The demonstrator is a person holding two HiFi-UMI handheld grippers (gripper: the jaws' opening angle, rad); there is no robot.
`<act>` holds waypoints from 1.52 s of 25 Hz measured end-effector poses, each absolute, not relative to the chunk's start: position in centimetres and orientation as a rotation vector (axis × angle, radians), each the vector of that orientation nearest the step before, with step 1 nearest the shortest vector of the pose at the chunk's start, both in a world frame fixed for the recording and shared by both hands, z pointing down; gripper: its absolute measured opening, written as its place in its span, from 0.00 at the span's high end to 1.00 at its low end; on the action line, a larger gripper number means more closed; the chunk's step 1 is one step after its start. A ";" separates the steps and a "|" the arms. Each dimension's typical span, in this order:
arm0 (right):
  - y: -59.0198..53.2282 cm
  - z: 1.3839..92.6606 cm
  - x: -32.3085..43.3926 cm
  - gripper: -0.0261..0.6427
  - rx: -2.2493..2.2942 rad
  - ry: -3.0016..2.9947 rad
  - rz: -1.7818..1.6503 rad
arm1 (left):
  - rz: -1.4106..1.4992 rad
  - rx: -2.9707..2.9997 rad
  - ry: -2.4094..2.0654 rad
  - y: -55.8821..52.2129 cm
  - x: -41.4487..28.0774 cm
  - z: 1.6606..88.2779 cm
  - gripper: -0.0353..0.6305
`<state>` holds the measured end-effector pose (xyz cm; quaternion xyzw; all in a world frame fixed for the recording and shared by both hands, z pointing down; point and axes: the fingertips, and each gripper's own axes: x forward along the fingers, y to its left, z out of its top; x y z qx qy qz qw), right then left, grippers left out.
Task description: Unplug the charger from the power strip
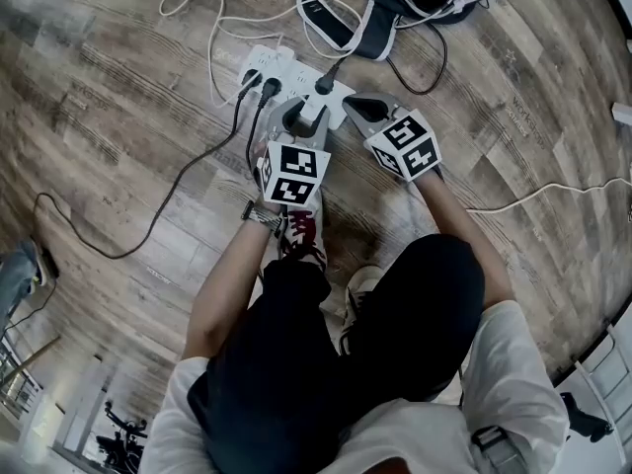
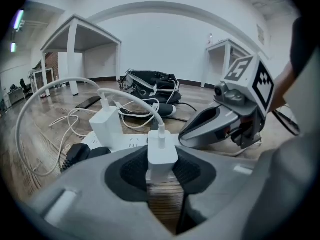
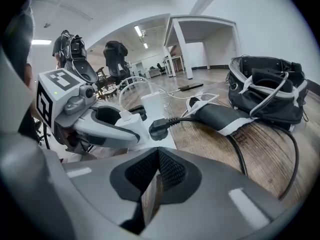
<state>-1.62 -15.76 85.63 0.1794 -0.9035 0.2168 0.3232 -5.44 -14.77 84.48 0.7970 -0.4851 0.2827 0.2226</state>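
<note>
Charger: small white block, upright between the pads of the left gripper, which was closed on its two sides at a middling width. A white cable arched up and away from its top. The charger sat at the near end of the power strip, which lay on the floor. Whether the prongs were still in the socket could not be told; the left gripper view showed floor boards beneath the block. The grip was on the body, not the cable, probably so a straight pull would spare the cable.

Right gripper: jaws together, nothing between them, tip down at the strip's end just beside the left one. It was likely placed to pin the strip against the pull; contact was not confirmed.

A second white charger and black plugs sat plugged in further along.
</note>
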 end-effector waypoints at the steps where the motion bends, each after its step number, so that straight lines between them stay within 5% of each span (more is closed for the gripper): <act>1: -15.8 85.6 -1.6 0.96 0.476 -2.371 0.567 | 0.771 2.194 -1.332 -14.8 -5.5 84.5 0.74; 11: -15.5 85.6 -1.7 0.96 0.450 -2.382 0.546 | 0.626 2.148 -1.272 -14.8 -6.0 84.4 0.73; 24: -15.4 85.5 -1.5 0.96 0.442 -2.395 0.553 | 0.876 2.201 -1.286 -14.6 -5.2 84.5 0.74; 31: -15.4 85.5 -1.8 0.96 0.429 -2.412 0.553 | 0.548 2.132 -1.201 -14.6 -6.1 84.4 0.72; 38: -15.5 85.5 -1.7 0.96 0.433 -2.421 0.575 | 0.802 2.234 -1.256 -14.6 -5.7 84.4 0.74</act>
